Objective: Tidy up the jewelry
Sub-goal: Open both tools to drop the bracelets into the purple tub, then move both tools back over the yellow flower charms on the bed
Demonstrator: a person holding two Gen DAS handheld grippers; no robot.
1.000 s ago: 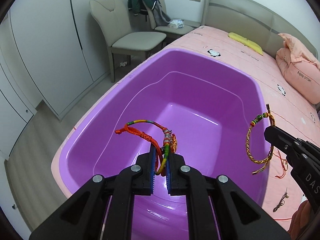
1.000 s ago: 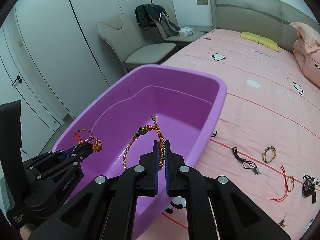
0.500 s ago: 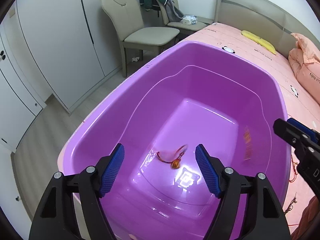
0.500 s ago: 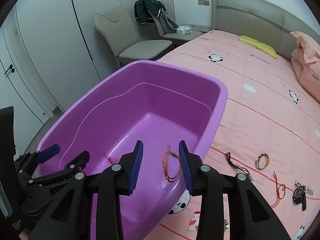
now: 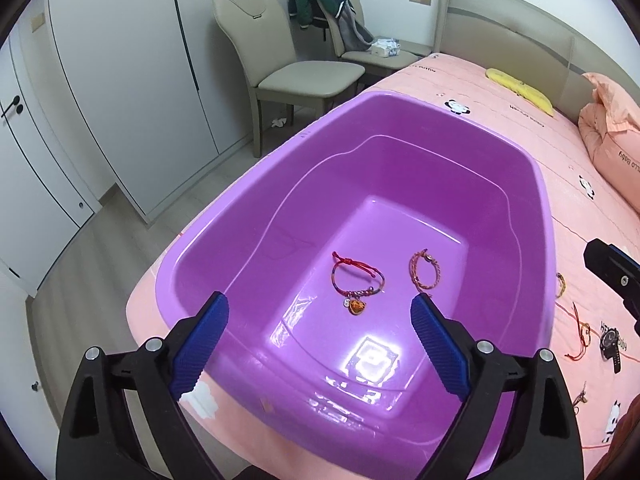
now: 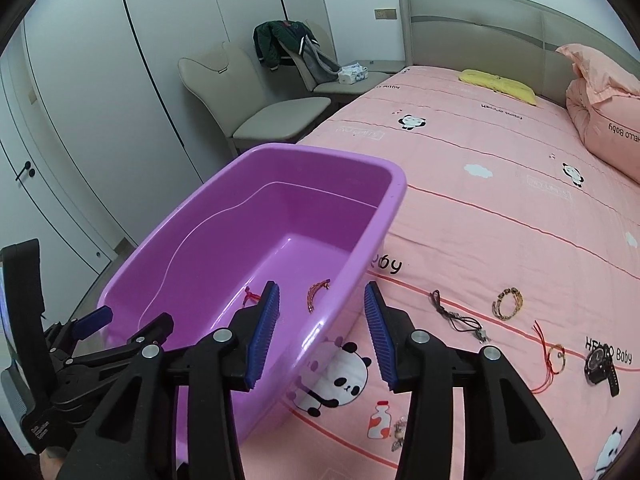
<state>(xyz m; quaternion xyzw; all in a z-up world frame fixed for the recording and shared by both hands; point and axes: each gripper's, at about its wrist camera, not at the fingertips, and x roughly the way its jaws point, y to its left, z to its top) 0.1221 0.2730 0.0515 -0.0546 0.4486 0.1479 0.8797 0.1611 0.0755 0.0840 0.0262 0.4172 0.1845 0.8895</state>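
Two bracelets (image 5: 357, 280) lie in the purple tub (image 5: 536, 184); five pieces (image 6: 507, 303) remain on the bed (image 6: 500, 208). Both grippers (image 5: 320, 340) (image 6: 322, 332), just opened, are empty, fingers apart.

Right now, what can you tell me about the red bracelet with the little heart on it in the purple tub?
The red bracelet is a loop of red cord with a knot at its far end and small beads along its near side. An orange heart charm and a small pale charm hang from it. It lies flat on the glossy floor of the purple tub, left of a braided gold bracelet and apart from it. Nothing holds it.
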